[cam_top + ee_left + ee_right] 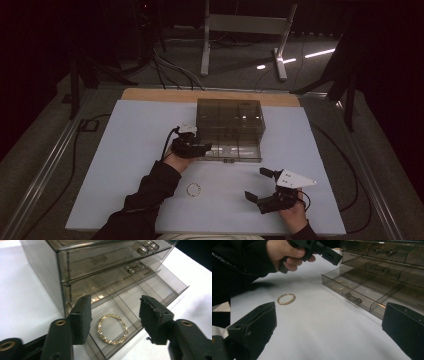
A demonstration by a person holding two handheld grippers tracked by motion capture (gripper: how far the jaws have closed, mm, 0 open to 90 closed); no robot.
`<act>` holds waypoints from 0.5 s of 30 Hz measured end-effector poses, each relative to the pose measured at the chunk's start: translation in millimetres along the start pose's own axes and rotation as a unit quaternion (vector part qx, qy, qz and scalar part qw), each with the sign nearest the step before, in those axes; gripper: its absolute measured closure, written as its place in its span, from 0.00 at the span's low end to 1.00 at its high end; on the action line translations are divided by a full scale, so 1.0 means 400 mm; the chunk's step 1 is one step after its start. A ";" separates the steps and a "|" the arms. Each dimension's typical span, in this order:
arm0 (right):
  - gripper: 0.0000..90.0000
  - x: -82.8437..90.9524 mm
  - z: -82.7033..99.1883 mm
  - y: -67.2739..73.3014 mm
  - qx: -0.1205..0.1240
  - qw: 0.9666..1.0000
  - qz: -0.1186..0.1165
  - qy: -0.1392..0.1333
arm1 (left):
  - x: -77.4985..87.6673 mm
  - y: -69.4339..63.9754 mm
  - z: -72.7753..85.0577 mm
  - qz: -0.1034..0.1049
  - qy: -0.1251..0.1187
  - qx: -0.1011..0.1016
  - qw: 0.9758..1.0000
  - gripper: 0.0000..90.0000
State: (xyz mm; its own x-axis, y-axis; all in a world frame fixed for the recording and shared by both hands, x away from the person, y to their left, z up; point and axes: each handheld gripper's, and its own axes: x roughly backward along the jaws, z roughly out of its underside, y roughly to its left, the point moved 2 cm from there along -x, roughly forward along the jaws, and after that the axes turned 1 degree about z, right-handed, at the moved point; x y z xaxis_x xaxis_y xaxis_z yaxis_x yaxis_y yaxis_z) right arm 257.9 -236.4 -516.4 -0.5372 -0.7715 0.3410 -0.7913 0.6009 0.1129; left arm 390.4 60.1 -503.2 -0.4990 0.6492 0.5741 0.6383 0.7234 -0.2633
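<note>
The left claw (113, 315) hovers released over a gold chain bracelet (112, 329) in the smoky clear plastic drawer (160, 285). The right claw (260, 184), at five o'clock on the white worktop (130, 150), gapes empty.

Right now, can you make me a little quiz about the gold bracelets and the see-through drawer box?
1. True or false: a gold bracelet lies in a compartment of the pulled-out bottom drawer.
2. Where is the other bracelet? A) on the white table, B) on top of the drawer box, C) between the right gripper's jaws.
3. Fill in: the left gripper hangs over the drawer with its jaws ____.

Key: 1 true. 2 A. 3 open, with nothing pressed between them. The right gripper is open too, holding nothing.
</note>
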 end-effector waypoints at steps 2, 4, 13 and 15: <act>0.00 0.000 0.000 0.001 0.001 1.000 0.000 0.000 | 0.007 0.001 0.002 0.005 0.003 -0.001 1.000 0.43; 0.00 -0.001 0.001 0.000 0.001 1.000 0.001 0.001 | 0.017 0.002 0.003 0.017 0.004 0.000 1.000 0.40; 0.00 -0.001 0.001 0.000 0.000 1.000 0.002 0.001 | 0.074 -0.011 0.019 0.053 0.010 -0.027 0.998 0.24; 0.00 -0.002 0.001 -0.001 0.000 1.000 0.003 0.003 | 0.088 -0.014 0.027 0.054 0.014 -0.034 0.998 0.24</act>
State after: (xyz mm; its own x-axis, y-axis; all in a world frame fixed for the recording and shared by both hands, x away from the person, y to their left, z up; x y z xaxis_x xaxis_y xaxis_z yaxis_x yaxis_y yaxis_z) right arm 258.3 -236.2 -517.1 -0.5409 -0.7664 0.3465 -0.7876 0.6061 0.1110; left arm 362.7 81.4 -489.9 -0.4095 0.7155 0.5660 0.7260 0.6313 -0.2728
